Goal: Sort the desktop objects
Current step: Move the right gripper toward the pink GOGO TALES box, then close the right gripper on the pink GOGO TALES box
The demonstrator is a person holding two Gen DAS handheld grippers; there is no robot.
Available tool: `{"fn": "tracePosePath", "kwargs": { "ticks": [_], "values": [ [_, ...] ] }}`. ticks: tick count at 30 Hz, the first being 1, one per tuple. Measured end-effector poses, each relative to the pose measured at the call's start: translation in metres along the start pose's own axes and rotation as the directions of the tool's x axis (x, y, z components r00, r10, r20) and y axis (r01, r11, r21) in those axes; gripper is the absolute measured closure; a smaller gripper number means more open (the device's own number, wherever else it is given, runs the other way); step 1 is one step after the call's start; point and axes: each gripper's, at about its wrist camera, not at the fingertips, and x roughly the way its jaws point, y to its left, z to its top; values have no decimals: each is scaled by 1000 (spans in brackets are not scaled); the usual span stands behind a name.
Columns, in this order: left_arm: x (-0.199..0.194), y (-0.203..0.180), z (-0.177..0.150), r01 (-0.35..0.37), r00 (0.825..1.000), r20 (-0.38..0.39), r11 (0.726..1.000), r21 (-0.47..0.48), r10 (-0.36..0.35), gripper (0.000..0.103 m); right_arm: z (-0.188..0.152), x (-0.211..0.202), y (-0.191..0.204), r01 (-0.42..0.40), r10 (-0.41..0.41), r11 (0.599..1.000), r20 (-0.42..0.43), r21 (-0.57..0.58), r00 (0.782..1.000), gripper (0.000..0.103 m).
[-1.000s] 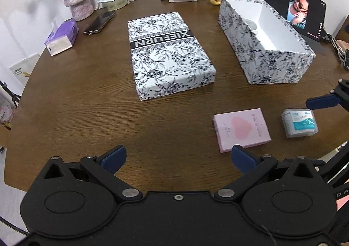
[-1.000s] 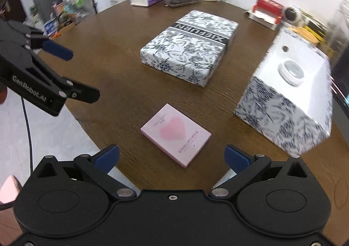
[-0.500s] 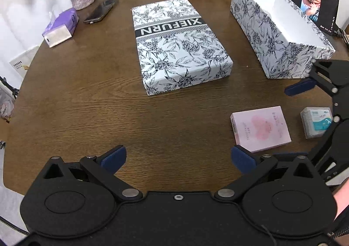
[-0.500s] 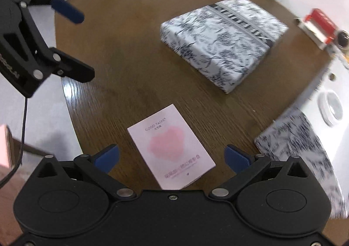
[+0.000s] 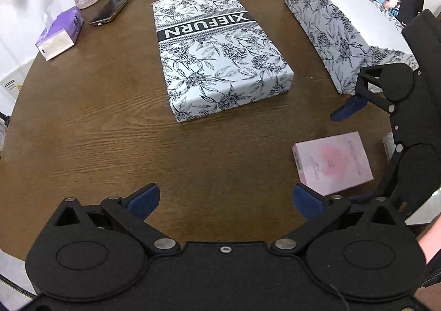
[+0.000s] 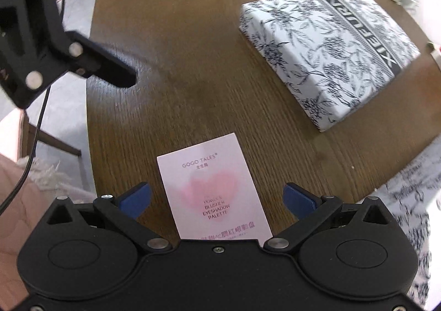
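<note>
Nothing visibly sorted yet: we have the right gripper (image 6: 217, 196) spread over the pink palette box (image 6: 213, 189), still on the bench (image 5: 110, 132) near the open floral box (image 5: 341, 32); left gripper (image 5: 224, 200) spread, empty.

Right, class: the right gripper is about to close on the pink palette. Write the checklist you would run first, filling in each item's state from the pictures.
1. Right gripper open: ok, both fingers spread wide.
2. Palette between its fingers: ok, it lies in the gap with table showing on each side.
3. Palette flat on the table: ok.
4. Fingers low enough to pinch its sides: cannot tell from these views.
5. Left gripper out of the way: ok, open over bare table, apart from the palette.
6. Open box ready to receive: ok, lid lies beside it; what it holds is hidden.
</note>
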Motion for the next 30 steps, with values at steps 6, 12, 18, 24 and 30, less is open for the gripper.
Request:
{"fn": "tracePosePath", "kwargs": {
  "ticks": [6,12,18,24,30],
  "values": [
    [1,2,3,41,999,33,999,10,-42,0,4,8,2,-32,31,999,-40,-44,999,3],
    [7,2,4,46,999,25,999,15,-47,0,8,13,5,-33,29,996,-55,-84,998,5],
    [9,6,5,48,999,23,999,7,-48,0,11,15,4,-36,29,993,-63,-111,998,6],
    [7,8,5,50,998,29,999,1,-50,0,14,13,5,-42,34,991,-68,-128,997,11],
    [6,10,4,48,998,29,999,-6,-48,0,13,12,11,-53,41,986,-74,-159,996,22]
  ]
}}
